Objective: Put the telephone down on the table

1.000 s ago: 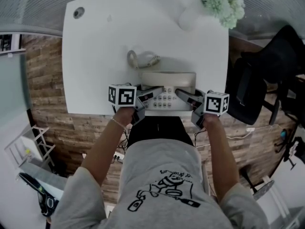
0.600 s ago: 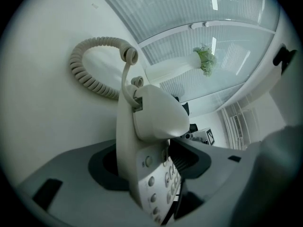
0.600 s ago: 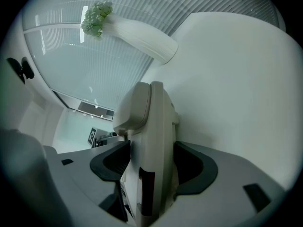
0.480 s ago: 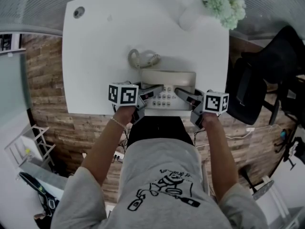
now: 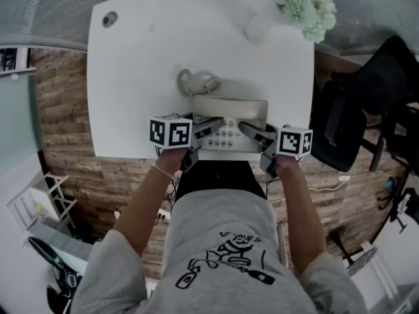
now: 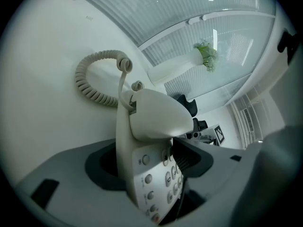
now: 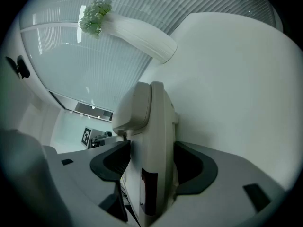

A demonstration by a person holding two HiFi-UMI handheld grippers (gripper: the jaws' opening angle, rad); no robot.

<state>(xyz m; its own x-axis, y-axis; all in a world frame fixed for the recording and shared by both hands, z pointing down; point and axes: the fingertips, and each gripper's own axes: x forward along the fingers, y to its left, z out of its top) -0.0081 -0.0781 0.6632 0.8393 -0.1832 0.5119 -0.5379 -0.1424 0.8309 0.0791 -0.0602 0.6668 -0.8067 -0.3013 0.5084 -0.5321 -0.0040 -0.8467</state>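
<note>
A beige desk telephone point(image 5: 229, 110) lies on the white table point(image 5: 144, 57) near its front edge, handset on its cradle, coiled cord point(image 5: 195, 82) behind it. My left gripper point(image 5: 208, 127) straddles the phone's left end. In the left gripper view the telephone point(image 6: 151, 122) stands between the dark pads point(image 6: 104, 160). These jaws have just been opening, and they stand open round it. My right gripper point(image 5: 253, 129) is at the right end. Seen from the right gripper view, both pads point(image 7: 196, 167) press on the telephone point(image 7: 154, 136).
A white vase of pale flowers point(image 5: 298, 2) stands at the table's far right corner. A round cable hole point(image 5: 109, 17) is at the far left corner. A black office chair point(image 5: 366, 103) stands right of the table. The person's body is right behind the front edge.
The left gripper's marker cube has tilted and shifted slightly to the right. The telephone and the right gripper stay where they were.
</note>
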